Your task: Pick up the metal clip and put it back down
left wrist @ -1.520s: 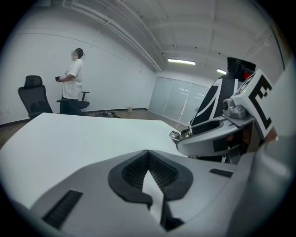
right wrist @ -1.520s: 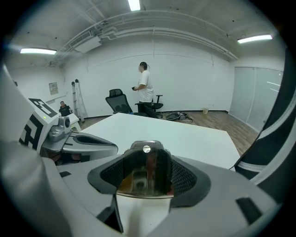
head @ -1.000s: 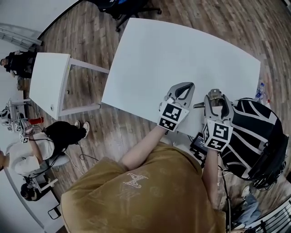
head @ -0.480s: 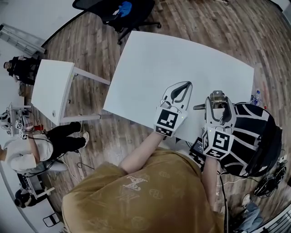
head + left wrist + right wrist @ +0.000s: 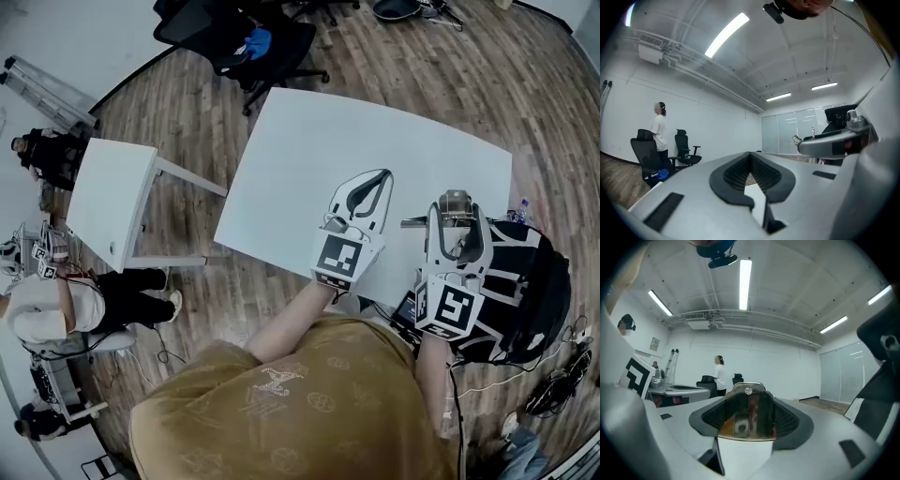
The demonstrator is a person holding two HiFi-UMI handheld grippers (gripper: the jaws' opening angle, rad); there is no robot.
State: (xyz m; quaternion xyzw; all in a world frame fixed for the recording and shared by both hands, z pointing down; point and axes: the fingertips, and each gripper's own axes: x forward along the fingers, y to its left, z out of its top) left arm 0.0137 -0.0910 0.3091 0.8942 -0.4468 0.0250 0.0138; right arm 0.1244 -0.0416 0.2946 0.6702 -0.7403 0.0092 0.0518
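Metal clip (image 5: 748, 401) still clamped in R hand-held gripper (image 5: 457, 204); no change.

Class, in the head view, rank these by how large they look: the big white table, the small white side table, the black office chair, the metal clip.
Big white table
Small white side table and black office chair: about alike, not ranked
Metal clip, smallest

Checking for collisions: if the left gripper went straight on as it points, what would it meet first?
Nothing near, it seems. The left gripper, jaws shut and empty, points roughly level out over the white table, with only open room before the far wall. Its height above the table is unclear.
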